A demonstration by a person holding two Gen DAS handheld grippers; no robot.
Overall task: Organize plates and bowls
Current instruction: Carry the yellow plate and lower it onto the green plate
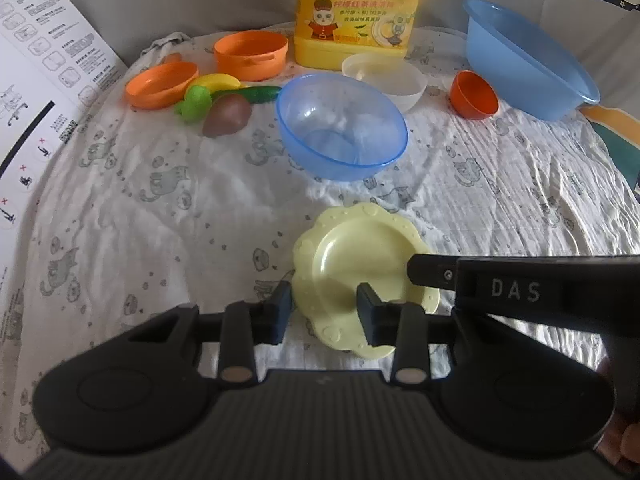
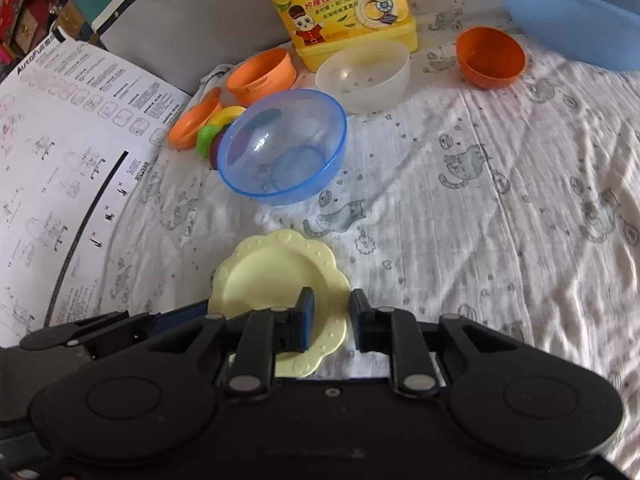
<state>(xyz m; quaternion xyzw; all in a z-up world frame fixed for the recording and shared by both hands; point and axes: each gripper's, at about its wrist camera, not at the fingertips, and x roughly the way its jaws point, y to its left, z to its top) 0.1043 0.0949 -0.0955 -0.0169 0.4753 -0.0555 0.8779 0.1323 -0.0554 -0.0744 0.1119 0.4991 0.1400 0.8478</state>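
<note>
A pale yellow scalloped plate (image 1: 352,256) (image 2: 276,268) lies on the patterned cloth close in front of both tools. My left gripper (image 1: 324,312) is shut across the plate's left rim, one finger at the outer edge and one in the well. My right gripper (image 2: 332,318) is shut across the right rim in the same way. Its black housing (image 1: 520,288) reaches in over the plate from the right. Farther back stand a clear blue bowl (image 1: 342,128) (image 2: 284,144), a white translucent bowl (image 1: 390,80) (image 2: 364,74) and a small orange bowl (image 1: 474,96) (image 2: 490,56) tipped on its side.
A big blue basin (image 1: 528,60) sits at the back right. A yellow detergent jug (image 1: 356,12) stands behind the bowls. An orange tub (image 1: 250,54), an orange dish (image 1: 160,84) and toy fruit (image 1: 224,100) cluster at the back left. A printed instruction sheet (image 1: 40,60) covers the left edge.
</note>
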